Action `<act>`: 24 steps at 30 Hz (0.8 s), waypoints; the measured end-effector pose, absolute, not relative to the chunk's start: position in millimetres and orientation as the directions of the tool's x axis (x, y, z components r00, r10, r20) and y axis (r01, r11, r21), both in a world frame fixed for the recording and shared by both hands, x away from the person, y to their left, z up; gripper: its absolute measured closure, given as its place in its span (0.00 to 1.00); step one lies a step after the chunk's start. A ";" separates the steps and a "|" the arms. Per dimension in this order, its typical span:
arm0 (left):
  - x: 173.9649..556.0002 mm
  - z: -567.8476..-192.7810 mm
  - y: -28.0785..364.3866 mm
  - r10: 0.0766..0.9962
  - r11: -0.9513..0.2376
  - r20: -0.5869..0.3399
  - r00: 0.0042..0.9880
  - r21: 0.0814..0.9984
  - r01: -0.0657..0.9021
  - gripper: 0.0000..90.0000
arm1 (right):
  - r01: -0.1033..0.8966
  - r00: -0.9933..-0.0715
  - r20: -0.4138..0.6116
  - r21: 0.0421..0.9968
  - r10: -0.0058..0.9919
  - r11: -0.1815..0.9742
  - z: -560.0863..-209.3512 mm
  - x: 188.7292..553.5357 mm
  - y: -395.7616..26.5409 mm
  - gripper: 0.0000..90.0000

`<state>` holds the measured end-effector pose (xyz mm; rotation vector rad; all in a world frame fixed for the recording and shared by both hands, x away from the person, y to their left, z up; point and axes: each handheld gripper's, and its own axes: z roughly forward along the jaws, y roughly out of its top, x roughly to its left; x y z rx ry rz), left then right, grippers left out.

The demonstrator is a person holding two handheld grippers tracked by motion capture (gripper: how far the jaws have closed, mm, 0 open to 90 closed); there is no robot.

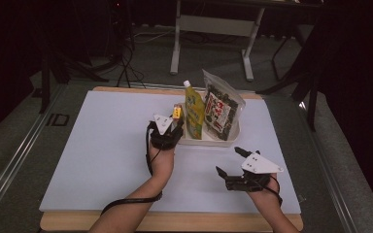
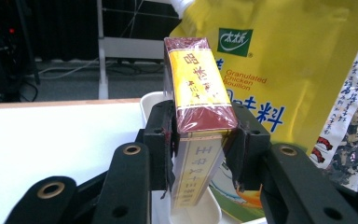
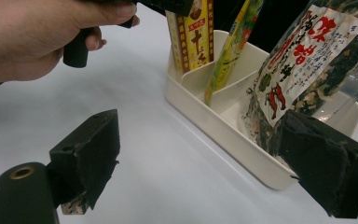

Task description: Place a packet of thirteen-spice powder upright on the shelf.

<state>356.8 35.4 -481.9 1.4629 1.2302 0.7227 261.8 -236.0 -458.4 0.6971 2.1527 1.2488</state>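
Note:
A tall maroon and yellow box stands upright in the left end compartment of a white divided tray. My left gripper is shut on the box, with a pad pressed against each side near its top. A yellow bouillon pouch stands in the middle compartment. A clear bag of dark seaweed snack leans in the right one. My right gripper rests open near the front right of the board, its jaws wide apart with nothing between them, facing the tray.
The white board covers a wooden tabletop, with bare room to the left and in front of the tray. A white desk frame and dark stands and cables are on the floor beyond the table's far edge.

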 end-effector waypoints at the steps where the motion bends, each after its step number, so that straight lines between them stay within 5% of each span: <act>1: 358.7 -483.5 34.2 0.942 0.061 -0.165 0.293 0.941 0.332 0.71 | 0.159 -0.714 -0.201 0.886 0.671 0.435 -458.4 261.9 -236.0 0.14; 15: 375.4 -503.4 29.7 0.921 0.003 -0.151 0.359 0.925 0.380 0.64 | 0.169 -0.713 -0.191 0.887 0.674 0.430 -459.4 263.1 -237.7 0.14; 18: 375.5 -502.0 28.1 0.913 -0.008 -0.144 0.382 0.929 0.369 0.52 | 0.168 -0.712 -0.193 0.887 0.675 0.431 -459.1 263.2 -237.7 0.14; 24: 373.3 -494.5 27.9 0.903 -0.003 -0.160 0.399 0.926 0.378 0.50 | 0.171 -0.711 -0.192 0.886 0.677 0.431 -459.3 263.2 -238.0 0.14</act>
